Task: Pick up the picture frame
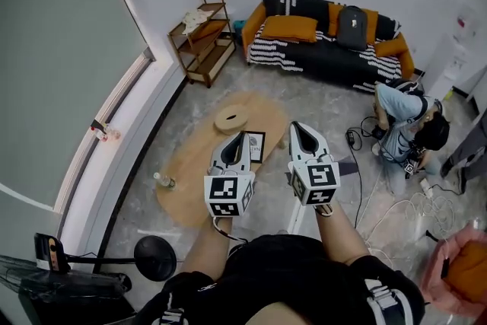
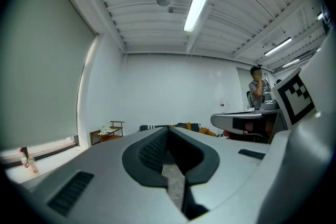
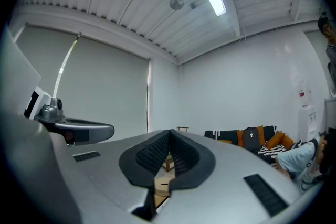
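My left tongs (image 1: 234, 151) and right tongs (image 1: 304, 139) are both shut, empty; the picture frame (image 1: 256, 147) lies flat on the tabletop (image 1: 190, 183) between them, probably light, stiff, breakable: pinch 1 edge.

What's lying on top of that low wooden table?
On the table sit a picture frame, a round wooden disc and, at its edge, a small bottle. The left hand-held gripper covers part of the frame and the tabletop near it.
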`<move>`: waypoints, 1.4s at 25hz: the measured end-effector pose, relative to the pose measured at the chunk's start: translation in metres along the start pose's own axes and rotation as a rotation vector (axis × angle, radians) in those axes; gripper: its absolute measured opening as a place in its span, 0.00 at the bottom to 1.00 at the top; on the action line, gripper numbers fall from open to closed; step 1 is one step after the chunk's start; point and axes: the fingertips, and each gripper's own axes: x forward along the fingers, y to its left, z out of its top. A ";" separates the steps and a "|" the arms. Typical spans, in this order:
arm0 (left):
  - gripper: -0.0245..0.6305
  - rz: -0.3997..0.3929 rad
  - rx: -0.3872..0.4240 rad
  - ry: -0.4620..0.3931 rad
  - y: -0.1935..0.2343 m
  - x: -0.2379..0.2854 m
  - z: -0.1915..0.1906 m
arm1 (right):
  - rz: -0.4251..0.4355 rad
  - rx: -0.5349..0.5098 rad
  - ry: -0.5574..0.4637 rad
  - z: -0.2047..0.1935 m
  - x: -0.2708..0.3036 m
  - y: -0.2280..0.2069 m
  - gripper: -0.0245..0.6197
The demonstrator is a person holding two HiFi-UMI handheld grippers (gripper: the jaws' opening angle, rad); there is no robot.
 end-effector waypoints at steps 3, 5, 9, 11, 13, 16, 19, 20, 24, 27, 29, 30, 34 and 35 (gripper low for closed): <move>0.07 0.019 -0.015 0.015 -0.005 0.034 -0.002 | 0.024 0.003 0.020 -0.003 0.023 -0.027 0.06; 0.07 0.029 -0.019 0.029 -0.006 0.052 -0.007 | 0.035 0.013 0.034 -0.008 0.038 -0.041 0.06; 0.07 0.040 -0.031 0.050 0.005 0.086 -0.016 | 0.048 0.028 0.052 -0.016 0.071 -0.060 0.06; 0.07 0.041 -0.038 0.057 0.015 0.101 -0.021 | 0.048 0.032 0.062 -0.022 0.088 -0.063 0.06; 0.07 0.037 -0.043 0.057 0.026 0.118 -0.025 | 0.046 0.033 0.069 -0.027 0.107 -0.066 0.06; 0.07 0.023 -0.042 0.048 0.046 0.149 -0.025 | 0.042 0.029 0.072 -0.031 0.141 -0.072 0.06; 0.07 0.001 -0.040 0.040 0.071 0.182 -0.023 | 0.024 0.021 0.068 -0.030 0.180 -0.076 0.06; 0.07 -0.005 -0.043 0.036 0.080 0.193 -0.021 | 0.020 0.016 0.065 -0.028 0.193 -0.077 0.06; 0.07 -0.029 -0.049 0.022 0.122 0.233 -0.011 | -0.006 0.005 0.047 -0.018 0.248 -0.077 0.06; 0.07 -0.043 -0.055 0.025 0.158 0.259 -0.006 | -0.030 0.010 0.054 -0.014 0.288 -0.073 0.06; 0.07 -0.046 -0.062 0.028 0.180 0.272 -0.004 | -0.039 0.007 0.069 -0.014 0.311 -0.069 0.06; 0.07 -0.047 -0.067 0.032 0.191 0.279 -0.006 | -0.044 0.005 0.077 -0.016 0.322 -0.067 0.06; 0.07 -0.069 -0.096 0.065 0.231 0.312 -0.024 | -0.072 -0.007 0.111 -0.029 0.368 -0.064 0.06; 0.07 -0.079 -0.099 0.071 0.237 0.319 -0.028 | -0.079 -0.008 0.117 -0.032 0.377 -0.064 0.06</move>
